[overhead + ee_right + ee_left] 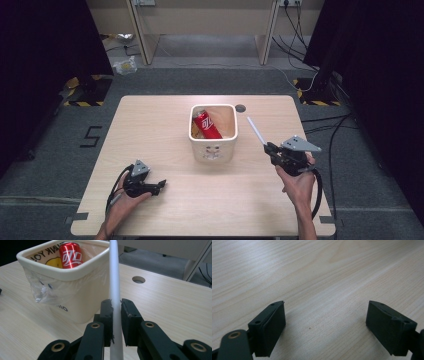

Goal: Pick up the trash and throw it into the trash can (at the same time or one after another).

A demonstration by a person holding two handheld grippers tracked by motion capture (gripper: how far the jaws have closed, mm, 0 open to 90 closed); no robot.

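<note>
the thin white plastic stick [115,277] runs off the top and bottom edges; the cream plastic bin [75,275] hides the red drink can's [71,256] lower half.

Can [71,255]: white stylised lettering on red, brand not legible.
Bin [62,275], inner wall: black capitals "ANK YO", cut off by the rim.
Bin, outer front: dark letters, upside down, unreadable.
Floor [60,150]: black tape mark [92,136] shaped like "5".
</note>
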